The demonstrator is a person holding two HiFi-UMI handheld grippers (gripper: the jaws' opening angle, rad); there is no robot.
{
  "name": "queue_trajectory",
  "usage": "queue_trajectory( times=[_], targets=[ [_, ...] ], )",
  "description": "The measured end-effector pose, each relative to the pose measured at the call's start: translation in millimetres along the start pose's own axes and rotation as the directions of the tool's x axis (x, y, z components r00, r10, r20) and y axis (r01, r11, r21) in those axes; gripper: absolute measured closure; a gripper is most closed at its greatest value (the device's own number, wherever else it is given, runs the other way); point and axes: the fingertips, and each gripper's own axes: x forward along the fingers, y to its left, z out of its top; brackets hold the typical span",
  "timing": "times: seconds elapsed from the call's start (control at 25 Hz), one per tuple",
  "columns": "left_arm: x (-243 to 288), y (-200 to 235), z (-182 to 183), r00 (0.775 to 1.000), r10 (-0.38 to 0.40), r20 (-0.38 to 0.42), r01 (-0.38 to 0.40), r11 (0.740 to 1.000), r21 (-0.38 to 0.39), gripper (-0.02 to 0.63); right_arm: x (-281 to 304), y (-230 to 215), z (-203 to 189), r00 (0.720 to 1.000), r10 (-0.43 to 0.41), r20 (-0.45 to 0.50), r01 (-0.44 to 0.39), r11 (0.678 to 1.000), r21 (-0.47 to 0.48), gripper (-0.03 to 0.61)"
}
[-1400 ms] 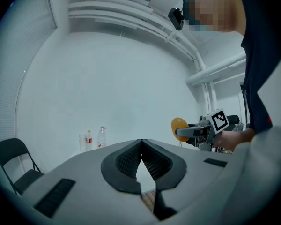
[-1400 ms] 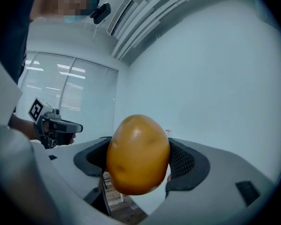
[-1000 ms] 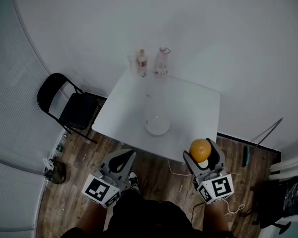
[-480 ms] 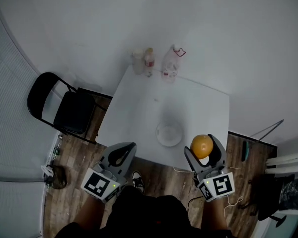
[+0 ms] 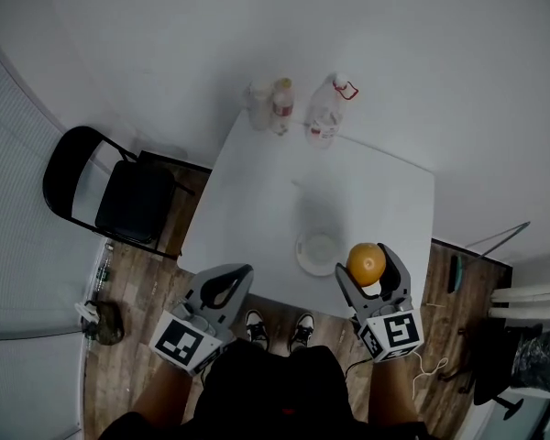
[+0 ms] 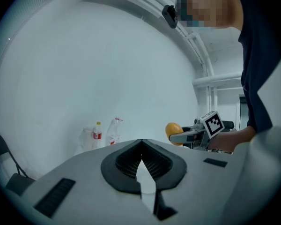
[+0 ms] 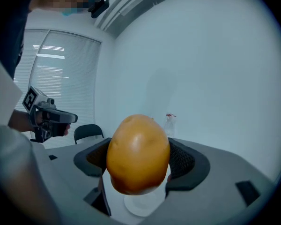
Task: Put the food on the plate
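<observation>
Right gripper (image 5: 368, 269) is clamped on the orange (image 5: 367, 263), pads squeezing it from both sides, up in the air over the near edge of the table (image 5: 247, 200). The white plate (image 5: 317, 254) sits on the table just left of the orange, and in the right gripper view it peeks out beneath the fruit. Left gripper (image 5: 226, 284) hangs off the table's near side, jaws pressed together on nothing. Bottles (image 5: 324, 115) stand along the far edge. A black chair (image 5: 119, 195) waits left of the table.
</observation>
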Motion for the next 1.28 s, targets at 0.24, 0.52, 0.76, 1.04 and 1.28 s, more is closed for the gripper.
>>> queue_trajectory(
  times=[0.24, 0.52, 0.76, 1.04, 1.28],
  targets=[
    [11.1, 6.1, -11.0, 0.998, 0.060, -0.027, -0.061, 0.998, -0.004, 0.594, 34.4, -18.0, -45.6, 0.994, 0.043, -0.101, -0.043, 0.999, 0.003, 0.198],
    [17.5, 5.0, -18.0, 0.989, 0.123, -0.079, -0.124, 0.992, -0.017, 0.594, 79.2, -30.7, -109.1, 0.977, 0.102, -0.186, -0.096, 0.995, 0.042, 0.198],
    [18.5, 8.5, -20.6, 0.986, 0.145, -0.079, -0.147, 0.989, -0.026, 0.594, 102.8, -25.9, -156.3, 0.953, 0.122, -0.278, -0.130, 0.992, -0.009, 0.198],
    [17.3, 12.7, -31.1, 0.979, 0.172, -0.110, -0.176, 0.984, -0.030, 0.594, 123.2, -22.5, -213.3, 0.908, 0.166, -0.384, -0.178, 0.984, 0.003, 0.198],
    [17.5, 13.4, -36.6, 0.973, 0.188, -0.134, -0.196, 0.979, -0.048, 0.594, 132.9, -17.5, -242.0, 0.878, 0.201, -0.435, -0.209, 0.978, 0.029, 0.198]
  ],
)
